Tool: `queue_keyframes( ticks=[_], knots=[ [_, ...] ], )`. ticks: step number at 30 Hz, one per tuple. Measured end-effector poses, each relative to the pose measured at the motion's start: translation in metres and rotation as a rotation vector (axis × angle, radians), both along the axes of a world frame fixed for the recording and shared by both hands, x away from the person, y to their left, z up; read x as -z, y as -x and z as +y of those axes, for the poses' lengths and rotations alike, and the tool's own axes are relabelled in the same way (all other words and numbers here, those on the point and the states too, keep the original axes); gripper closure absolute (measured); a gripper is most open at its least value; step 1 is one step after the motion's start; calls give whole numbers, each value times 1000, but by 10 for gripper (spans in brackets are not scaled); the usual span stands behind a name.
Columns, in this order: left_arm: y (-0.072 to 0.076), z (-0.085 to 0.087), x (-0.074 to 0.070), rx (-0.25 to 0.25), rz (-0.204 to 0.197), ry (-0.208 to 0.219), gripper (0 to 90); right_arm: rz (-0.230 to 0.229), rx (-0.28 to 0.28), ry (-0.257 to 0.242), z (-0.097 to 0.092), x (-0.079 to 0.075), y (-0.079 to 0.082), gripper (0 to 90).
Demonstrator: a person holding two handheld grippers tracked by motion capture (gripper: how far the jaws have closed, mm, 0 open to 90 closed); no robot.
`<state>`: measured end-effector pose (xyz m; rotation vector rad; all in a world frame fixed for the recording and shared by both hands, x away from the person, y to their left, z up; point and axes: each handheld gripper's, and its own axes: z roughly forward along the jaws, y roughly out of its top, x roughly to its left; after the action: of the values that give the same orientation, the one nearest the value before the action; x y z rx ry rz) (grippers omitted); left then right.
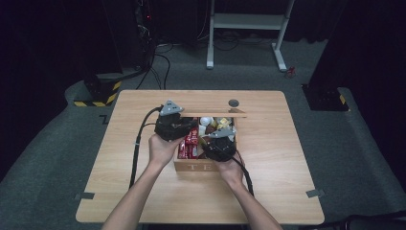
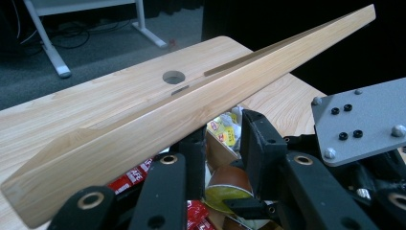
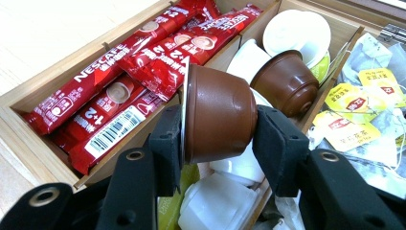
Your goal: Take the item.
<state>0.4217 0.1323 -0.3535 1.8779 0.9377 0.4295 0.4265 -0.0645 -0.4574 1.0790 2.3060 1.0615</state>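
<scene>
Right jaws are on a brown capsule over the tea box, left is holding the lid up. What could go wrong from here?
1. The brown capsule is pinched by foil face and base; its tapered body may slip from the right gripper.
2. The lid, propped by the left gripper, could drop onto the right gripper.
3. Lifting may knock the second capsule beside it.

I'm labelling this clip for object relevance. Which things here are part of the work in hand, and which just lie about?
In use:
- brown coffee capsule, clamped in the right gripper
- wooden tea box
- box lid, at the left gripper

Lying about:
- red Nescafe sachets
- white capsules
- yellow tea bags
</scene>
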Motion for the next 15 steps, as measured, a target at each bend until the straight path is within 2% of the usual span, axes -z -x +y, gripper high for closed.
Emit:
queue_keyframes(
  ticks=[5,9,15],
  knots=[
    [1,0,1,-2,-1,3,716,-7,1,-7,-4,-3,3,554],
    [1,-1,1,-3,-3,2,716,-34,-2,-23,-14,-8,5,555],
    [2,-1,2,-5,-8,0,714,-39,4,-44,-22,-11,5,556]
  ],
)
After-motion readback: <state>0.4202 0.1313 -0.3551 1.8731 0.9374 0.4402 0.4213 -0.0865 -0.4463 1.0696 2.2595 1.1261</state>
